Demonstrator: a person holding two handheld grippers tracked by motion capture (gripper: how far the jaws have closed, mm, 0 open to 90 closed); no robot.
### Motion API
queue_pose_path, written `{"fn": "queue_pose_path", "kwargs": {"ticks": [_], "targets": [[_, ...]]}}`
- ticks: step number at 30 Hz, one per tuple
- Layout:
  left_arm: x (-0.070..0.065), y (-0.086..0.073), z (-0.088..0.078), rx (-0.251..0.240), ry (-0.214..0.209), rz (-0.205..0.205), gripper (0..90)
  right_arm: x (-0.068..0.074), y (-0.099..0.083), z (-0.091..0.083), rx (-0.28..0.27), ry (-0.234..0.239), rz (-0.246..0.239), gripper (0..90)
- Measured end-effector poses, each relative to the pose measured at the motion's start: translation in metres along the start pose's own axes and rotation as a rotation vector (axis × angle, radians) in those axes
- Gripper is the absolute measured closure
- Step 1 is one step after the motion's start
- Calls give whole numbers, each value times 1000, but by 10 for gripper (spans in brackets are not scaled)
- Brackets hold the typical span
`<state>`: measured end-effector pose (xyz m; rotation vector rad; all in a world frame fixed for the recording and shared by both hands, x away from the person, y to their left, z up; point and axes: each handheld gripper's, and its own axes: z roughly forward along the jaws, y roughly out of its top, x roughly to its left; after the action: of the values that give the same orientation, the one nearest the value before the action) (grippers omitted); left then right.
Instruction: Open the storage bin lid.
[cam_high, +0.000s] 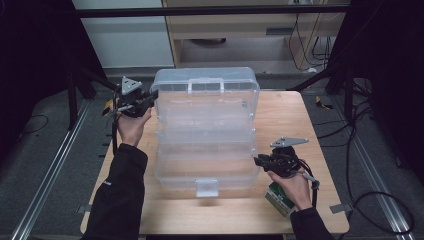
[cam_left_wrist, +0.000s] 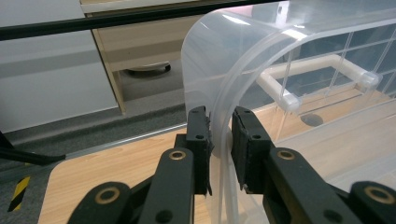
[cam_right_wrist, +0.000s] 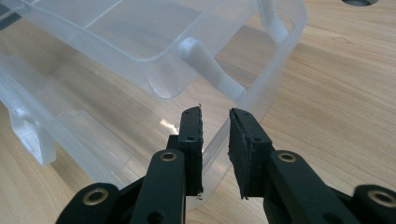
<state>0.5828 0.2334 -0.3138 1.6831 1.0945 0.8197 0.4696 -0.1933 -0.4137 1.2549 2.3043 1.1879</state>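
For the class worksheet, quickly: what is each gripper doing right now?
Left gripper: closed on the clear box's raised lid edge.
Right gripper: closed on the box's lower wall.

Lab: floor rails (cam_high: 50, 175), trailing cables (cam_high: 360, 150)

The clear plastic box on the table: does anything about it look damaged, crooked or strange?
Nothing stands out. The clear plastic box stands open and looks empty, with its lid raised. The left gripper pinches the lid's edge, and the right gripper straddles the base's wall. No cracks or spills are visible on the wooden table.
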Motion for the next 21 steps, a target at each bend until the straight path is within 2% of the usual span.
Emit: {"fn": "queue_pose_path", "kwargs": {"ticks": [9,15,21], "targets": [[4,3,11,10,1,-10,778,0,0,0,0,1,1,749],[5,5,18,22,13,0,778,0,0,0,3,3,6,749],[7,6,24,22,8,-15,780,0,0,0,4,3,5,748]]}}
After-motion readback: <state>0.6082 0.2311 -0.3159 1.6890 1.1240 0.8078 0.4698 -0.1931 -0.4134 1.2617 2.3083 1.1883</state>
